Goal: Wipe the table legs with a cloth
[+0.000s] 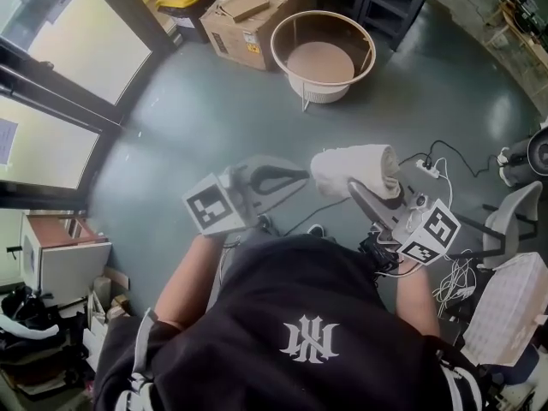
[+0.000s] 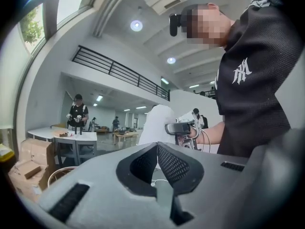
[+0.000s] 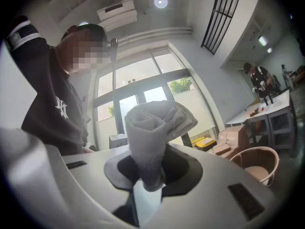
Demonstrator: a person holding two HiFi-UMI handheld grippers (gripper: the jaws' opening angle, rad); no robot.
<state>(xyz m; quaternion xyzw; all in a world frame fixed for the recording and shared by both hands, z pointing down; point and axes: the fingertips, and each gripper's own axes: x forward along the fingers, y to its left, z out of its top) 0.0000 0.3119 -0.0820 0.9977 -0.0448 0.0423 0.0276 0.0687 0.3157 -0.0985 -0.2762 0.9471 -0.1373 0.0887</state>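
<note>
In the head view my right gripper (image 1: 353,185) is shut on a rolled white cloth (image 1: 355,168), held above the grey floor. The right gripper view shows the cloth (image 3: 155,128) standing up out of the jaws of the right gripper (image 3: 151,175). My left gripper (image 1: 300,175) points right toward the cloth, a short way from it, shut with nothing between its jaws. In the left gripper view the left gripper (image 2: 157,146) has its jaws meeting at the tip, with the cloth (image 2: 155,123) just beyond them. No table leg is near either gripper.
A round beige tub-like piece on thin legs (image 1: 323,54) stands on the floor ahead. Cardboard boxes (image 1: 248,15) lie behind it. Windows (image 1: 51,75) run along the left. A power strip with cables (image 1: 432,169) and a white chair (image 1: 514,221) are at the right.
</note>
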